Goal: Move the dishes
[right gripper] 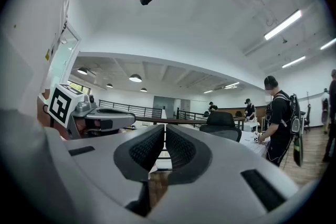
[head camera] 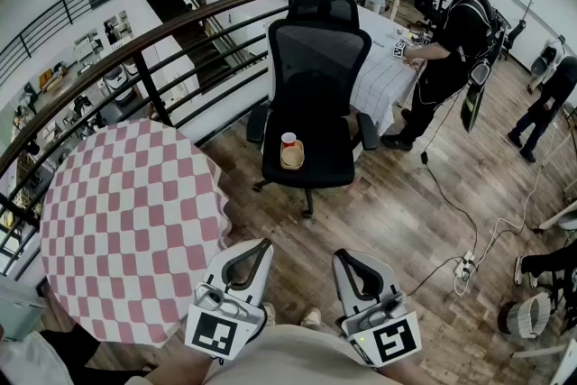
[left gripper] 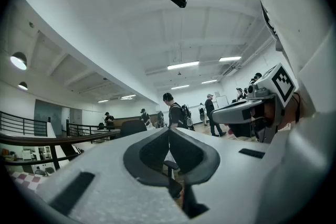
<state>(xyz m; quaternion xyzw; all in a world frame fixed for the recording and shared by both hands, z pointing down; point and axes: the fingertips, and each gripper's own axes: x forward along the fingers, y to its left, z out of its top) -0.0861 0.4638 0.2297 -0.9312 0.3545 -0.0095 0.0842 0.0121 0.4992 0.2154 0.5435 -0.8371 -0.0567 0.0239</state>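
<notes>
— How do your tongs stand?

— Both are closed on nothing. My left gripper [head camera: 261,246] sits low in the frame, just left of centre. Its jaws are pressed together tip to tip, and in its own view the dark pads [left gripper: 152,152] meet with only the room beyond them. My right gripper [head camera: 343,259] is beside it, low and right of centre. Its jaws are drawn together the same way and are just as empty. Neither one touches anything, and the wooden floor [head camera: 406,221] lies under them.

— And the dishes?

— They're on the seat of the black office chair [head camera: 315,77] in the middle of the frame, well apart from both grippers. A small red cup [head camera: 288,140] stands upright there. Right against it, on the side nearer me, is a shallow tan dish [head camera: 292,158]. It may be a bowl or a plate; it's too small here for me to say which.

— What's around you?

— A round table with a pink-and-white checked cloth [head camera: 126,221] fills the lower left, just beside my left gripper. A curved dark railing [head camera: 180,24] runs across the upper left. At the upper right, a person in black [head camera: 455,41] stands at a white-clothed table [head camera: 383,77].
</notes>
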